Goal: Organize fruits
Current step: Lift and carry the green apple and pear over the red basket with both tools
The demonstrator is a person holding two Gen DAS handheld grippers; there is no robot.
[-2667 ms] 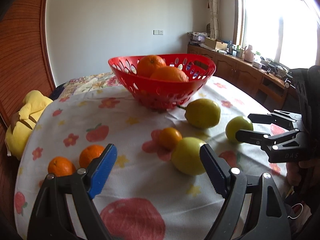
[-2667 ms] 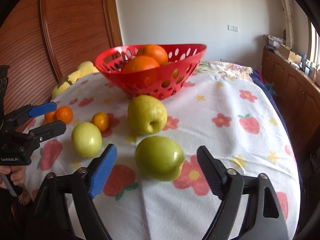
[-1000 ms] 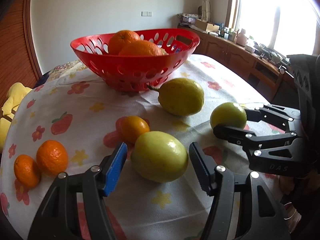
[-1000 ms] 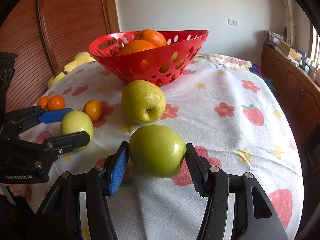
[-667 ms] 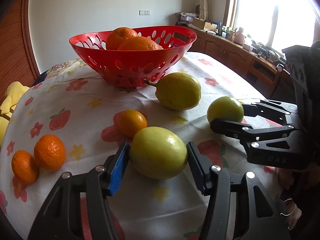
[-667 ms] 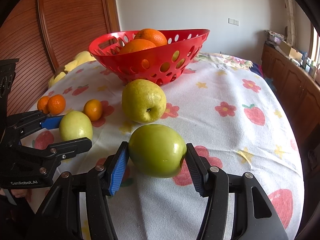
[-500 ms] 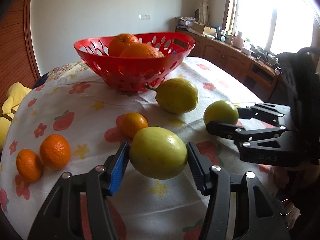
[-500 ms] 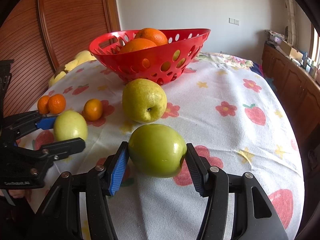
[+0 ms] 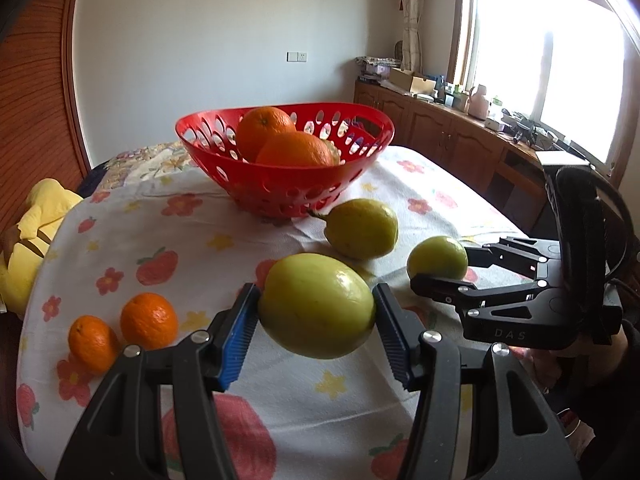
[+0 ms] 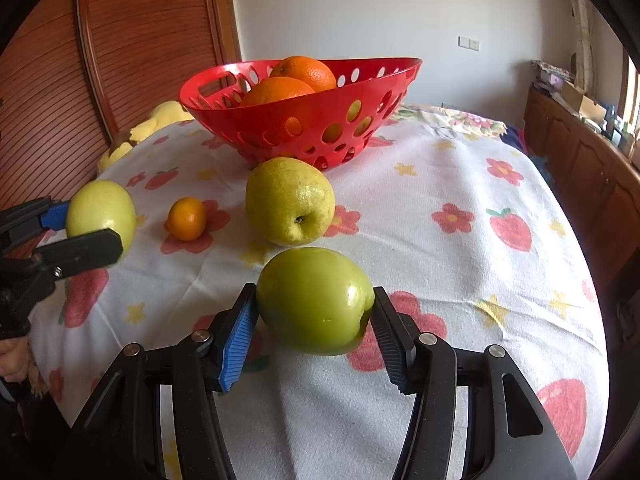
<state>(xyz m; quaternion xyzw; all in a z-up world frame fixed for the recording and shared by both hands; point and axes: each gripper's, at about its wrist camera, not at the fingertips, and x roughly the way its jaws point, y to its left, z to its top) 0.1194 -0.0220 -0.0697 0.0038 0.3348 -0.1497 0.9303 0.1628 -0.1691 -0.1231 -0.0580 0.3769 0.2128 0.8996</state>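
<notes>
My left gripper (image 9: 316, 320) is shut on a yellow-green apple (image 9: 316, 306) and holds it a little above the flowered tablecloth (image 9: 180, 236). In the right wrist view the same apple (image 10: 102, 212) and left gripper (image 10: 86, 232) show at the left edge. My right gripper (image 10: 314, 320) is shut on a darker green apple (image 10: 314, 300), low at the cloth. A red perforated basket (image 9: 280, 184) with two big oranges (image 9: 296, 150) stands behind. A pear (image 10: 290, 200) and a small orange (image 10: 187, 219) lie in front of it.
Two small oranges (image 9: 149, 320) lie near the table's left edge. A yellow plush toy (image 9: 28, 232) sits beside the table at the left. Wooden cabinets (image 9: 460, 148) run under the window at the right. A person's hand (image 10: 16, 360) holds the left gripper.
Both grippers went from open to shut on their apples. The left one has since lifted its apple off the cloth; the right one has stayed still.
</notes>
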